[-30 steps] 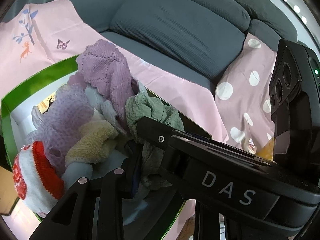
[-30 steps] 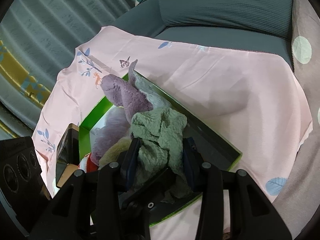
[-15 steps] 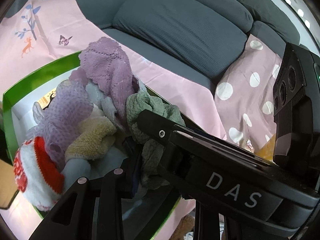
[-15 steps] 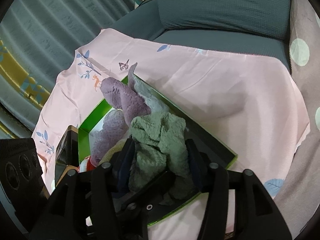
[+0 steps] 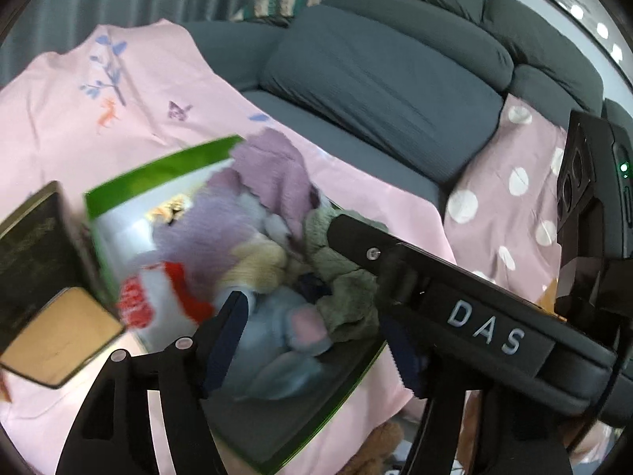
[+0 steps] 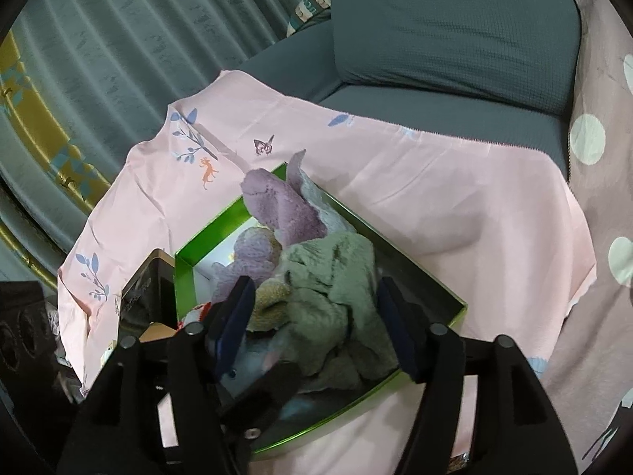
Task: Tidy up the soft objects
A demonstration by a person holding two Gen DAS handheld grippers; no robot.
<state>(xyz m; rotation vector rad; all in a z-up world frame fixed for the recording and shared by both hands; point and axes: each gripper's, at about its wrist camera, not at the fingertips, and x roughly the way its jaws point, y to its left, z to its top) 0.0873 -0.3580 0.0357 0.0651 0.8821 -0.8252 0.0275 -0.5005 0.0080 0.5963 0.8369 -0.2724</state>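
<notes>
Above the green box (image 6: 190, 273) we hold both grippers released — left gripper (image 5: 316, 336), right gripper (image 6: 316, 320) — over the green cloth (image 6: 336, 273).

The green box (image 6: 186, 277) is heaped above its rim with soft cloths (image 6: 332, 277), blocking entry from above. A dark tin (image 5: 35, 245) stands just beside its left wall. The pink sheet (image 6: 455, 206) right of the box lies bare.
</notes>
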